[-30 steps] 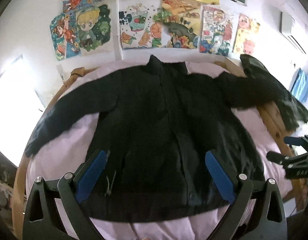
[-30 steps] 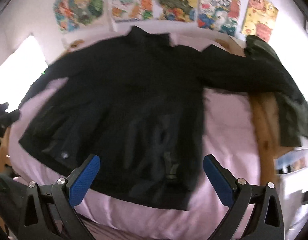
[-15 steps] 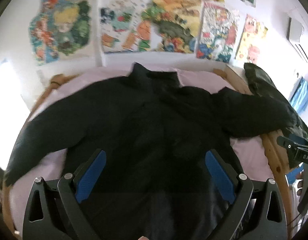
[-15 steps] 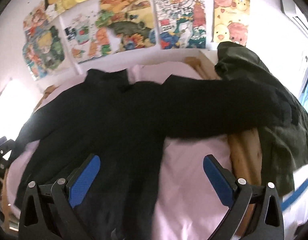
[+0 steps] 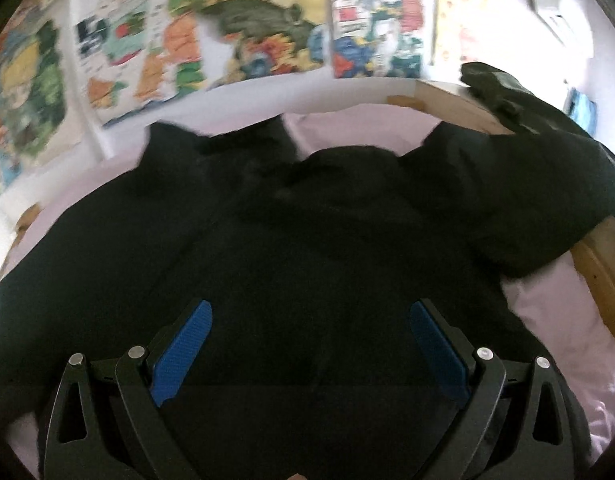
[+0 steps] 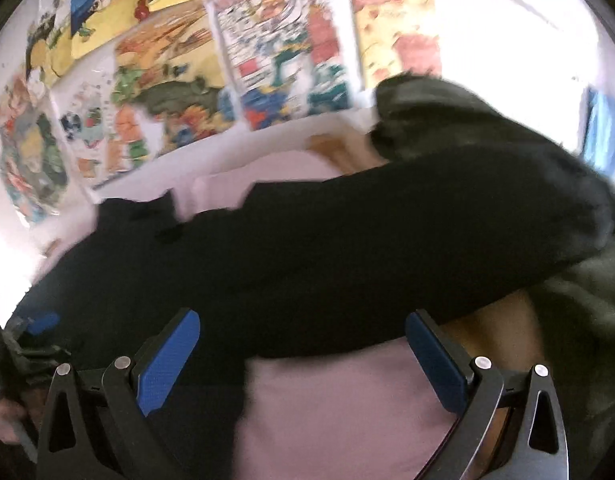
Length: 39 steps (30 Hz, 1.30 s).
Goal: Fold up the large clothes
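A black jacket (image 5: 291, 248) is spread on the pink-sheeted bed (image 6: 339, 400); the left tongs (image 5: 310, 320) and right tongs (image 6: 302, 330) are held agape, empty, above it.

No text is readable; the wall posters (image 5: 267, 32) are too blurred.

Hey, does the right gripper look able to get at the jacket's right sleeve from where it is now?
Probably yes. The right gripper is open and points at the black jacket's sleeve, which lies spread over the pink sheet and the wooden bed frame. Nothing sits between them.
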### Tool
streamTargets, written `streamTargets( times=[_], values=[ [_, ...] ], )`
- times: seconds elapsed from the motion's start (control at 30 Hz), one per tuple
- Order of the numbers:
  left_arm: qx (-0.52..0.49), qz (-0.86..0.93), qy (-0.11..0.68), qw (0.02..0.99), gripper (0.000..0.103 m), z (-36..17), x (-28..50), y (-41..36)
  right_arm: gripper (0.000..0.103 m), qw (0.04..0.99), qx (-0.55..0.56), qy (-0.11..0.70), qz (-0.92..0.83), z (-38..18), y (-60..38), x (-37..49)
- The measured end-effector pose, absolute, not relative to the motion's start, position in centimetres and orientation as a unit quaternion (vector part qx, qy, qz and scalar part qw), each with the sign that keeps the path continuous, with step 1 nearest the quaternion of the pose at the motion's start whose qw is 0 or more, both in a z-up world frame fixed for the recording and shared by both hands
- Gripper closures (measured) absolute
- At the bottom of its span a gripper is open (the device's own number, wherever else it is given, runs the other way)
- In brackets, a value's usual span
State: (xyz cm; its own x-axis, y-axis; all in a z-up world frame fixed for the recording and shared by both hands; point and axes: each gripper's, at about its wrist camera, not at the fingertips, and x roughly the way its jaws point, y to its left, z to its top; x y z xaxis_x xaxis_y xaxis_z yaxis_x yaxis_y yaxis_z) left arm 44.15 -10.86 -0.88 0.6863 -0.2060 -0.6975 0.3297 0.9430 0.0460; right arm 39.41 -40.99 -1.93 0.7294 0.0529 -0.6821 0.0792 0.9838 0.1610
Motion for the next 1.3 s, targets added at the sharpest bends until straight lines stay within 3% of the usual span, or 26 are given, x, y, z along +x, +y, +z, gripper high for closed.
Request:
streamTargets(
  times=[0.17,0.5,0.63,0.97,1.13,1.17,1.23,1.3],
  values=[
    [0.048,-0.201,0.358,0.911,0.006,-1.2,47.2,-13.3,0.0,0.942,0.057,0.322,-0.079,0.2,-44.7,39.9],
    [0.053,-0.193,0.406,0.892,0.006,-5.3,53.4,-20.3,0.0,0.904,0.112,0.369,-0.183,-0.1,-53.2,41.3],
    [0.079,-0.171,0.44,0.878,0.005,-9.1,54.7,-21.2,0.0,0.891,0.159,0.369,-0.211,-0.8,-56.6,40.5],
    [0.123,-0.137,0.422,0.888,0.001,-12.3,55.1,-22.2,0.001,0.856,0.329,0.331,-0.223,-2.2,-61.7,38.7],
    [0.095,-0.148,0.429,0.886,0.002,-10.8,55.4,-20.7,0.029,0.852,0.345,0.319,-0.231,-2.7,-61.0,39.8],
    [0.072,-0.155,0.42,0.891,0.004,-9.6,55.1,-19.6,0.042,0.851,0.348,0.314,-0.237,-2.7,-60.7,40.0],
    [0.04,-0.173,0.405,0.897,0.004,-7.1,54.4,-17.4,0.052,0.846,0.361,0.294,-0.258,-2.7,-60.3,39.9],
    [0.027,-0.181,0.396,0.9,0.004,-4.7,53.4,-15.2,0.07,0.851,0.363,0.271,-0.267,-2.5,-59.9,39.8]
  ],
)
